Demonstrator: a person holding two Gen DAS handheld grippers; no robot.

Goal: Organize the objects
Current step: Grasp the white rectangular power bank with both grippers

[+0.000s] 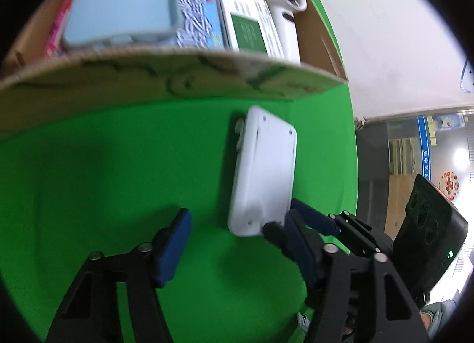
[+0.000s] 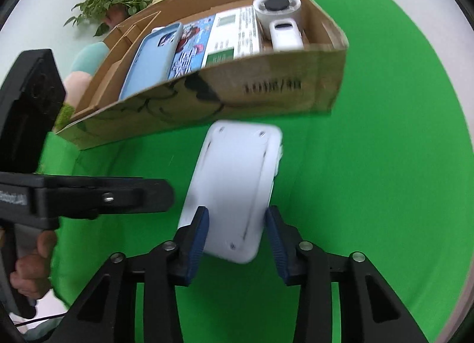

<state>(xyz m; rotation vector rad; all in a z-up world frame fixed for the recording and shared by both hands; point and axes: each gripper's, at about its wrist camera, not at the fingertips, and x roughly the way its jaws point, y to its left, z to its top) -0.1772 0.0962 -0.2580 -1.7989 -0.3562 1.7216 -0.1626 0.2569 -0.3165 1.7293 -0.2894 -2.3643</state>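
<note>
Straddling the flat white plastic device point(image 2: 234, 192) on the green cloth point(image 2: 370, 165), our right gripper point(image 2: 237, 233) has its blue pads at both edges; contact we cannot tell. Our left gripper point(image 1: 237, 239) stands open, empty, just beside it. Beyond sits the brown cardboard box point(image 2: 266, 88) holding a pale-blue phone case point(image 2: 151, 58).

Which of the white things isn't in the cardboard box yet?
The flat white device, lying on the green cloth in front of the box, between the right hand-held gripper's pads. The white fan is already inside.
</note>
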